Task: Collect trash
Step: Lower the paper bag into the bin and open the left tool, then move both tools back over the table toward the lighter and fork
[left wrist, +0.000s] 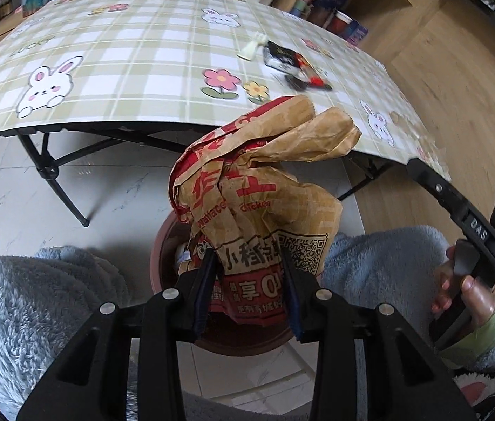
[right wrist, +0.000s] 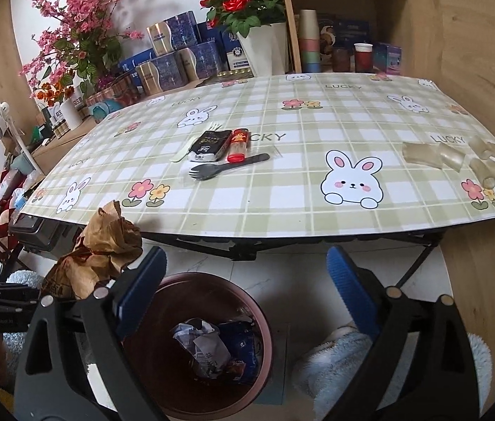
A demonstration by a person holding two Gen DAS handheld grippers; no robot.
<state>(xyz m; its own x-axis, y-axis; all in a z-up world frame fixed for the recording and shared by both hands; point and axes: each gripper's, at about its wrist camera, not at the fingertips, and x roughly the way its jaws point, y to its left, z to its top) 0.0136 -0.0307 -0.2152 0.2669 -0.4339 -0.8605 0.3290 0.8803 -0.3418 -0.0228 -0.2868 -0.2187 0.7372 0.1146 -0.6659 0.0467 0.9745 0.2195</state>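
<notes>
step: bin drop | left tool [left wrist: 249, 273] clamps crumpled paper bag [left wrist: 258, 189] above bin [right wrist: 247, 301] | right tool [right wrist: 244, 280] wide, empty | advice: centre over bin, then release

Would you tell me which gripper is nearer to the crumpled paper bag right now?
Left. The left gripper is clamped on the crumpled paper bag, holding it above the bin. The right gripper stands open and empty beside it, with the bag off to its left.
</notes>
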